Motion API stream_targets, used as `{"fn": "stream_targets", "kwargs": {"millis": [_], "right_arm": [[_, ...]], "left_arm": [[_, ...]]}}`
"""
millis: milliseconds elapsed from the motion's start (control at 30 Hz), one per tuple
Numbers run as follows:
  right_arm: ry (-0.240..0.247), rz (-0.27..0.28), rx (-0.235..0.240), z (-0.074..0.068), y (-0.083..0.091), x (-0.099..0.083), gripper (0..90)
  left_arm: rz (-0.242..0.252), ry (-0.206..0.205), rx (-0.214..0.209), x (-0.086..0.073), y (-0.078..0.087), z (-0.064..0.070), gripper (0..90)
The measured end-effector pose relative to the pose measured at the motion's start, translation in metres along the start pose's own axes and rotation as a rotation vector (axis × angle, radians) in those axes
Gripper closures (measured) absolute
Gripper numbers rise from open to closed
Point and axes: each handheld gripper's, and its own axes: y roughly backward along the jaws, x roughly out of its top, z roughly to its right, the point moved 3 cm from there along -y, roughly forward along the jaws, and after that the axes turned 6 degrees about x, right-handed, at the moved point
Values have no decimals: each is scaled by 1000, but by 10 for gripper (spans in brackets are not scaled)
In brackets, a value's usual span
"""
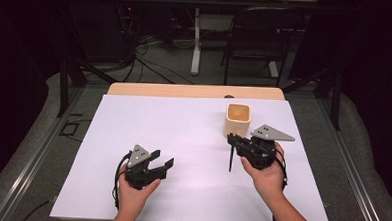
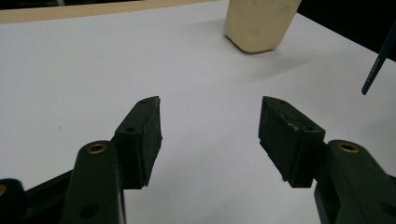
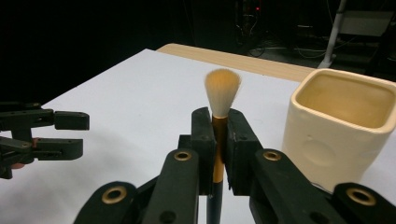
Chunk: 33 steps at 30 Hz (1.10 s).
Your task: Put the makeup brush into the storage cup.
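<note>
A makeup brush with a cream tuft (image 3: 222, 88), gold ferrule and dark handle (image 1: 231, 158) stands roughly upright, tuft up, clamped at the ferrule by my right gripper (image 3: 219, 119). That right gripper (image 1: 233, 138) hovers just in front of a cream square ceramic cup (image 1: 238, 120), which is empty inside (image 3: 343, 98). My left gripper (image 1: 163, 158) rests low at the front left, open, with nothing between its pads (image 2: 140, 135). The cup (image 2: 259, 23) and the tip of the brush handle (image 2: 377, 63) lie ahead of the left gripper (image 2: 211, 107).
A white sheet (image 1: 173, 134) covers the table, with a wooden strip (image 1: 195, 91) along its far edge. Beyond stand a dark chair (image 1: 259, 38), a white stand leg (image 1: 196, 40) and floor cables. Metal rails (image 1: 26, 168) run along both sides.
</note>
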Motion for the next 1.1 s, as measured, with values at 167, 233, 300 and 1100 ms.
{"fn": "stream_targets", "kwargs": {"millis": [167, 233, 300, 1100], "right_arm": [[22, 8, -12, 5, 2, 2, 839], [29, 7, -18, 7, 3, 3, 839], [35, 12, -25, 10, 4, 5, 839], [20, 43, -75, 40, 1, 40, 839]], "left_arm": [[0, -1, 6, 0, 0, 0, 398], [2, 2, 9, 0, 0, 0, 398], [0, 2, 10, 0, -1, -1, 398], [0, 13, 4, 0, 0, -2, 398]]}}
